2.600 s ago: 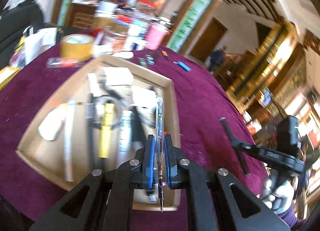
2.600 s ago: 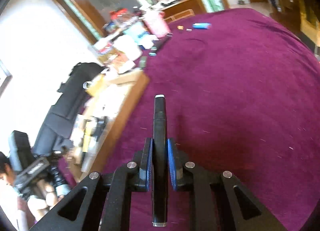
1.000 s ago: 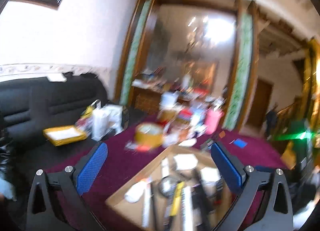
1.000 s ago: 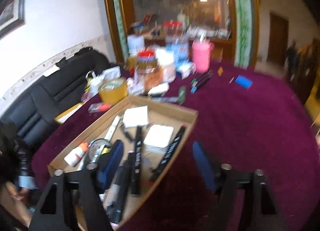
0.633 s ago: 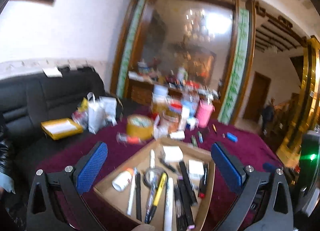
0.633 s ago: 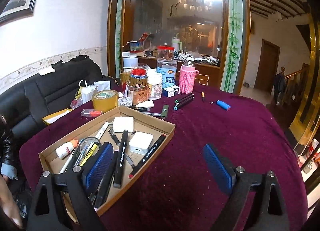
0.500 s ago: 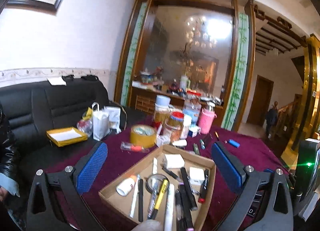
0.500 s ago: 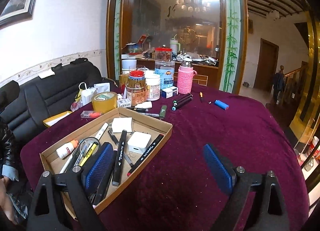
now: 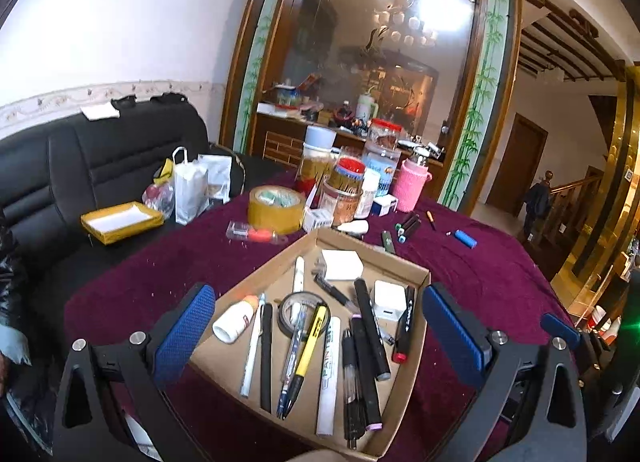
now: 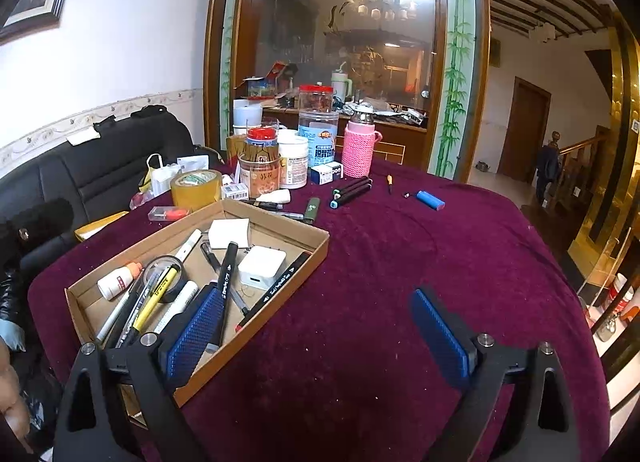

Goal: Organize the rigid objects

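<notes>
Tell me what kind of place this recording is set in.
Most likely a private home's living or dining room: a black leather sofa, a maroon-clothed table crowded with jars and a pink-sleeved flask, and a staircase beyond.

From the right wrist view, bare purple tablecloth [image 10: 420, 262] runs from 12 round to 4 o'clock, so a gripper could pass freely there, with only the blue lighter [image 10: 430, 200] and the markers [image 10: 352, 190] lying flat far out at 12. At 9 to 11 o'clock the cardboard box [image 10: 280, 290] full of pens blocks a low pass. Behind it the tape roll [image 10: 195, 188], jars [image 10: 276, 166] and pink bottle [image 10: 360, 146] stand as a wall.
</notes>
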`<state>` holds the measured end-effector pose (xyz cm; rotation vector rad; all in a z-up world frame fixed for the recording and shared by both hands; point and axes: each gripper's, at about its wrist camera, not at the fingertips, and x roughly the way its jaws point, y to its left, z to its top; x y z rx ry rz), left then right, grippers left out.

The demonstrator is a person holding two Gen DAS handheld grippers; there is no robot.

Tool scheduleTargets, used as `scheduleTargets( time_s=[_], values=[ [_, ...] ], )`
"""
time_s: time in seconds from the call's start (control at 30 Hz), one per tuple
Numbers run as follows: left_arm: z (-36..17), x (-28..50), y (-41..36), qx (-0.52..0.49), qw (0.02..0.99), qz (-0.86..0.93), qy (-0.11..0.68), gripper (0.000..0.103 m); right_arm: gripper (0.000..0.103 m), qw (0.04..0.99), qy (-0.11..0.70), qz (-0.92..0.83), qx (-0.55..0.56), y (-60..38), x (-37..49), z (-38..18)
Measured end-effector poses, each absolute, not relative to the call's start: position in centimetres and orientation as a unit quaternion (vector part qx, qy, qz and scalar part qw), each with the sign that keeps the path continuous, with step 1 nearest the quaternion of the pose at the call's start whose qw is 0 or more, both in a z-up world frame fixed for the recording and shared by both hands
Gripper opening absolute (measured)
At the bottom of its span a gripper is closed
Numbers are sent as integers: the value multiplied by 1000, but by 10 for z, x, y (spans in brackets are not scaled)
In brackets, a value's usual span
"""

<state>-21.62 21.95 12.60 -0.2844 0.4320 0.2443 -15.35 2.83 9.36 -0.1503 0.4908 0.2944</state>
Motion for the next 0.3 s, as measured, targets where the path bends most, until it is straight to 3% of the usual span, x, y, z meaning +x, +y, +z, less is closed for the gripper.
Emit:
scheduleTargets(
  time_s=[0.3],
  values=[
    [111,-208,225,-131,944,149,263,103,97,955,249,145,-73,27,-153,90]
  ],
)
